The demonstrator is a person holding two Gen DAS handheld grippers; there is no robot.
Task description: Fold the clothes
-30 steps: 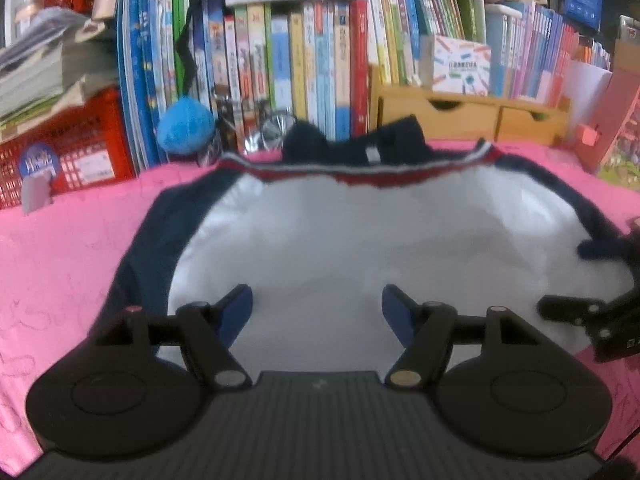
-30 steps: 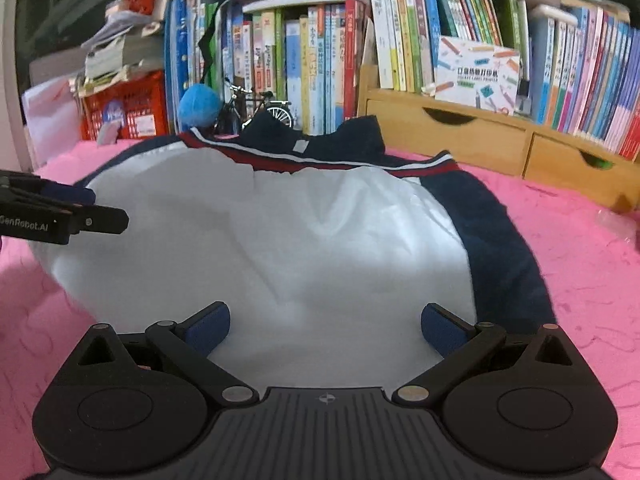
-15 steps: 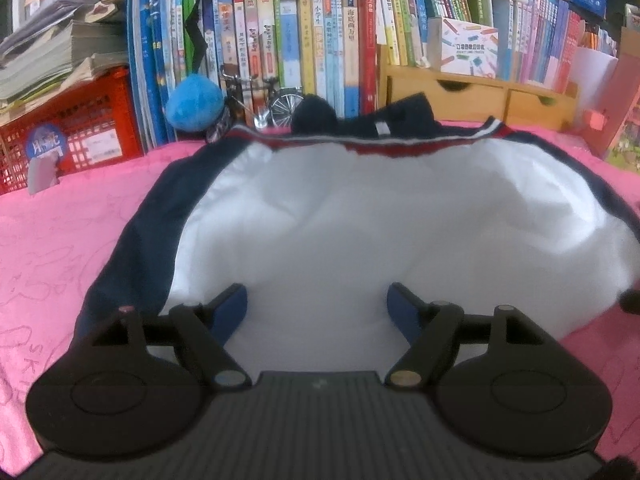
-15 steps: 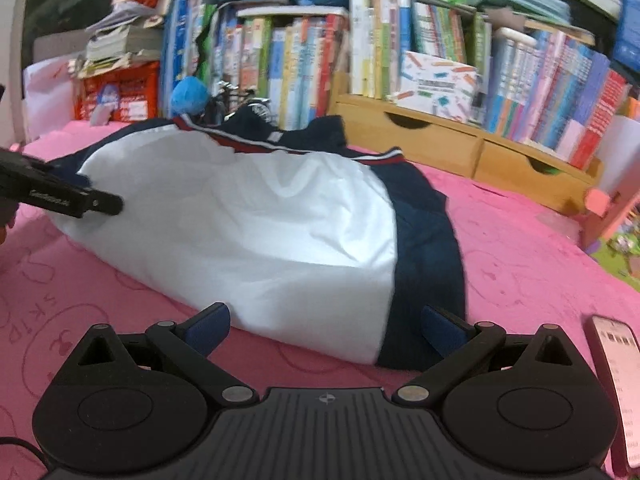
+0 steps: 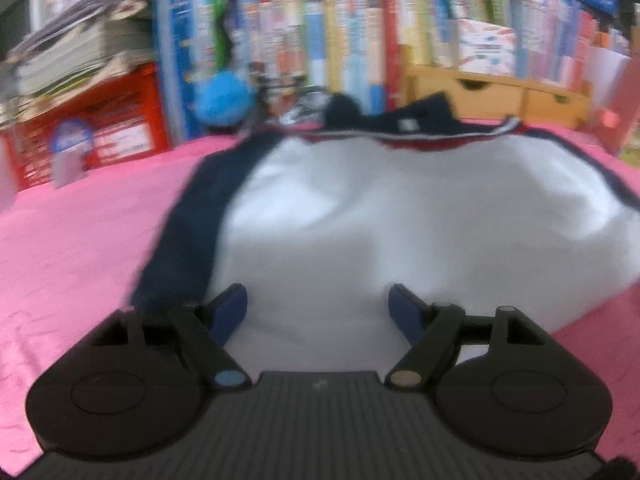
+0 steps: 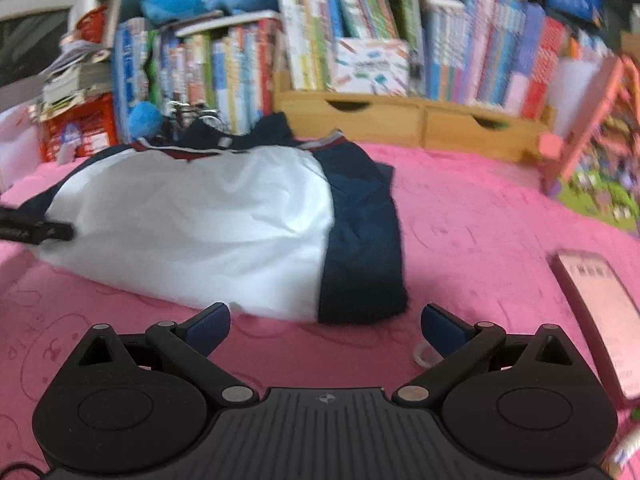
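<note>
A white and navy jacket (image 6: 208,216) lies spread on the pink blanket (image 6: 480,216) before the bookshelf (image 6: 360,48). The left gripper (image 5: 318,306) hangs over its near hem, jaws wide, empty. The right gripper (image 6: 325,326) gapes over bare blanket beside a phone (image 6: 600,312).

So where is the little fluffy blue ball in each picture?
Left wrist view: the blue ball sits upper left of middle, behind the shirt's far left corner, in front of the books.
Right wrist view: the blue ball is at the upper left, behind the shirt.
Shared landmark: the wooden drawers, right of the ball in both.
</note>
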